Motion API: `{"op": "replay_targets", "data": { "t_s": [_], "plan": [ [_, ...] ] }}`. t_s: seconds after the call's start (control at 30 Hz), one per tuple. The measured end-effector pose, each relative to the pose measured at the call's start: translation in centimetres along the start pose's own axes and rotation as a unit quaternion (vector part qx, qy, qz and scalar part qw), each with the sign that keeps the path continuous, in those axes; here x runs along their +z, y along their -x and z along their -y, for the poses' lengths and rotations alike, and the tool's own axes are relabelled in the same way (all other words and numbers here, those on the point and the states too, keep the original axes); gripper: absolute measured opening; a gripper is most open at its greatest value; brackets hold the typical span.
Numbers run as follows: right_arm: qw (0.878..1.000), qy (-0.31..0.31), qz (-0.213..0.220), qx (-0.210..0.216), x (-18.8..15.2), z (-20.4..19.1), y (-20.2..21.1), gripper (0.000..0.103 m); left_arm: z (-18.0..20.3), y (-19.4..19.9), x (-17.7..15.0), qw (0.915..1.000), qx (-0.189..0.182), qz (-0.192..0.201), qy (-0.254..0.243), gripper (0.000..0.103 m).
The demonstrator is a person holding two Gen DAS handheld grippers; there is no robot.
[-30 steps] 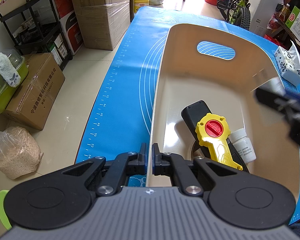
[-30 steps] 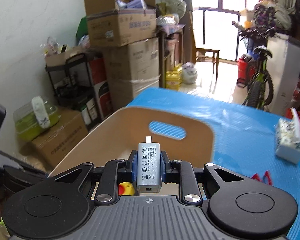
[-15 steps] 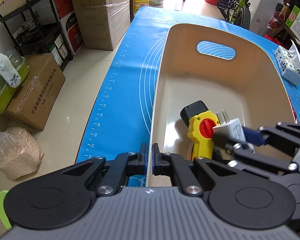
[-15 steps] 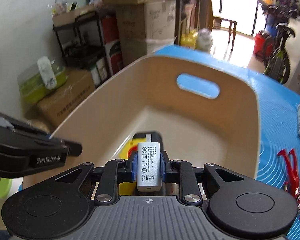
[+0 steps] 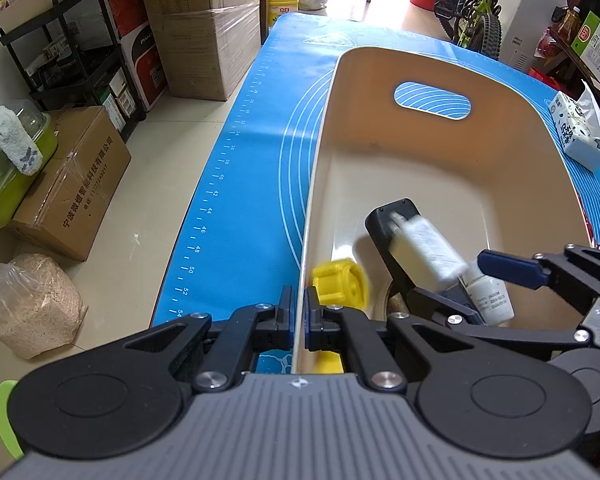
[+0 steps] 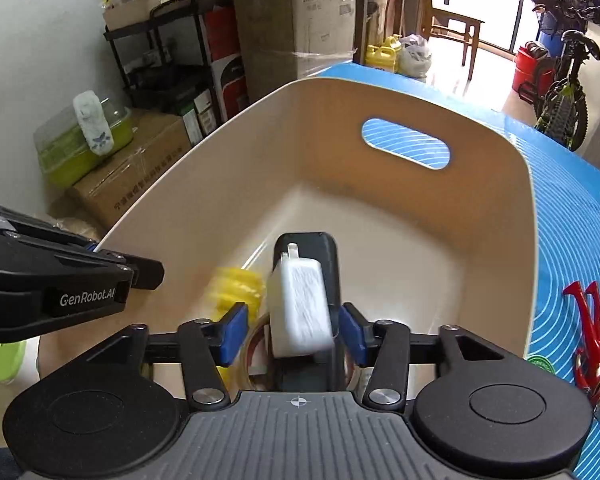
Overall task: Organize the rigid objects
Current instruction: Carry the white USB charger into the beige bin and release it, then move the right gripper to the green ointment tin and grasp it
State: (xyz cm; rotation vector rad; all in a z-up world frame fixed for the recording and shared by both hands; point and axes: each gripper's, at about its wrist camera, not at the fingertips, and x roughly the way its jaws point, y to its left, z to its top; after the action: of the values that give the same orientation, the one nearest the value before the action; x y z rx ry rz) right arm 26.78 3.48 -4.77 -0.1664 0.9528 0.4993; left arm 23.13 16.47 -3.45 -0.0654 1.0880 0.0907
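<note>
A beige plastic bin [image 5: 440, 152] stands on the blue mat [image 5: 260, 168]. My left gripper [image 5: 299, 316] is shut on the bin's near left rim. My right gripper [image 6: 292, 330] is open over the bin [image 6: 496, 240]. The white charger [image 6: 300, 308] is blurred and loose between the open fingers, above a black remote [image 6: 320, 250]. The charger also shows in the left wrist view [image 5: 424, 250]. A yellow toy [image 5: 340, 282], blurred, and a small white bottle [image 5: 490, 298] lie in the bin.
Red pliers [image 6: 590, 340] lie on the mat right of the bin. A tissue pack [image 5: 576, 132] sits at the mat's right edge. Cardboard boxes [image 5: 72, 184], a black shelf rack [image 5: 80, 52] and a bicycle [image 5: 476, 8] stand on the floor around the table.
My right gripper has opened over the bin and the charger has come loose from its fingers. The yellow toy has shifted toward the bin's left wall. My left gripper still grips the rim.
</note>
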Motion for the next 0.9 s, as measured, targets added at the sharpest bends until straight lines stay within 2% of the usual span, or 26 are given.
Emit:
{"op": "replay_targets", "data": {
  "t_s": [0.17, 0.47, 0.67, 0.9],
  "plan": [
    [1.000, -0.010, 0.015, 0.006, -0.3, 1.0, 1.1, 0.073, 0.1, 0.0, 0.0, 1.0000, 0.000, 0.000, 0.000, 0.005],
    [0.996, -0.030, 0.078, -0.014, -0.2, 4.1, 5.4, 0.083, 0.0, 0.0, 0.0, 1.0000, 0.000, 0.000, 0.000, 0.006],
    [0.991, -0.052, 0.104, -0.060, -0.6, 8.4, 7.8, 0.089, 0.1, 0.0, 0.0, 1.0000, 0.000, 0.000, 0.000, 0.006],
    [0.986, -0.070, 0.098, -0.117, -2.2, 13.2, 8.2, 0.090, 0.1, 0.0, 0.0, 1.0000, 0.000, 0.000, 0.000, 0.006]
  ]
}}
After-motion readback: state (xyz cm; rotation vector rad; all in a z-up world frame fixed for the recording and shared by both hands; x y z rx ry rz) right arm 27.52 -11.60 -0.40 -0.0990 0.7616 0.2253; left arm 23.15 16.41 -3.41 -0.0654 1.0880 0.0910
